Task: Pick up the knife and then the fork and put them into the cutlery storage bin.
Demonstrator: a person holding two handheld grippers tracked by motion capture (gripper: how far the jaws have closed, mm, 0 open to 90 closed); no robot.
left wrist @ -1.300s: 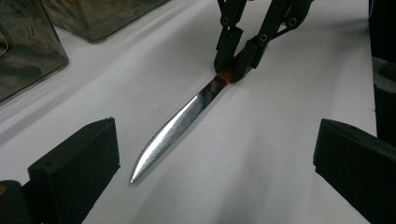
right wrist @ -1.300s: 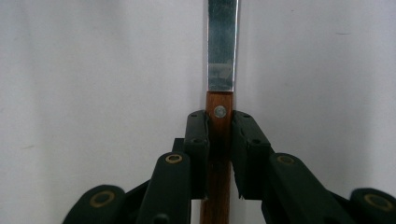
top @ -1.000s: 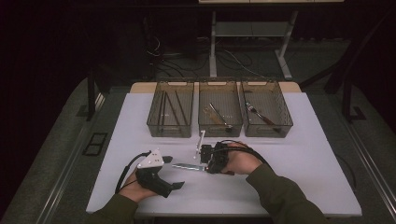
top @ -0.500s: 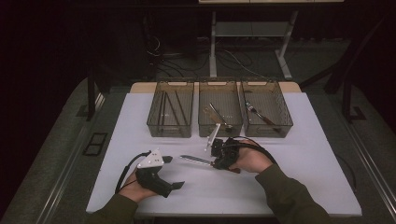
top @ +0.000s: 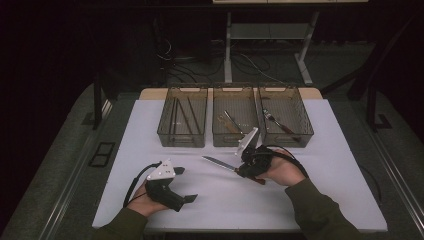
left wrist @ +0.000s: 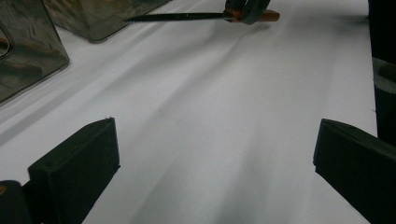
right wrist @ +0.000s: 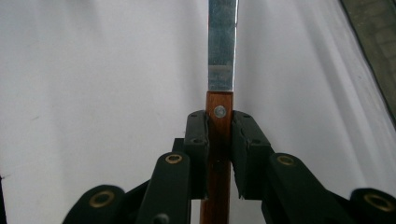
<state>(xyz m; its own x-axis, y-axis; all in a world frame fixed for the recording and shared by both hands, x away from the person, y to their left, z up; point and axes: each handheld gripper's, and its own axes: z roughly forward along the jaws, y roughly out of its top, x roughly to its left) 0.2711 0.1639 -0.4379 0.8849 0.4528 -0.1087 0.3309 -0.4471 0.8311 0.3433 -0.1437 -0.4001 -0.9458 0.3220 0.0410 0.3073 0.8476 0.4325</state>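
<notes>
The right gripper (top: 248,167) is clamping a wooden-handled knife (top: 220,163) by its handle, just behind the rivet, with both pads pressing the wood squarely, as the right gripper view is showing at the knife handle (right wrist: 219,140). In the high view the knife is hanging just off the white bench (top: 325,200), a little right of the middle and short of the three clear bins along the far edge; its blade is pointing toward the left edge of the bench. The middle bin (top: 234,122) is holding what look like other knives, the right bin (top: 285,117) a fork, and the left bin (top: 182,120) long thin pieces that are probably chopsticks, so the middle bin is likely the destination. To do this well, the person should be keeping the grip firm, since the long blade is putting leverage on a narrow handle and could pivot between the pads. Lifting high enough for the blade tip to clear the bin's near wall, then turning the blade to run along the bin's length before lowering, should prevent it catching on the rim. The left gripper (top: 167,187) is resting near the bench's near-left corner with its jaws standing wide and nothing between them, well clear of the blade's path, and is best staying there.
</notes>
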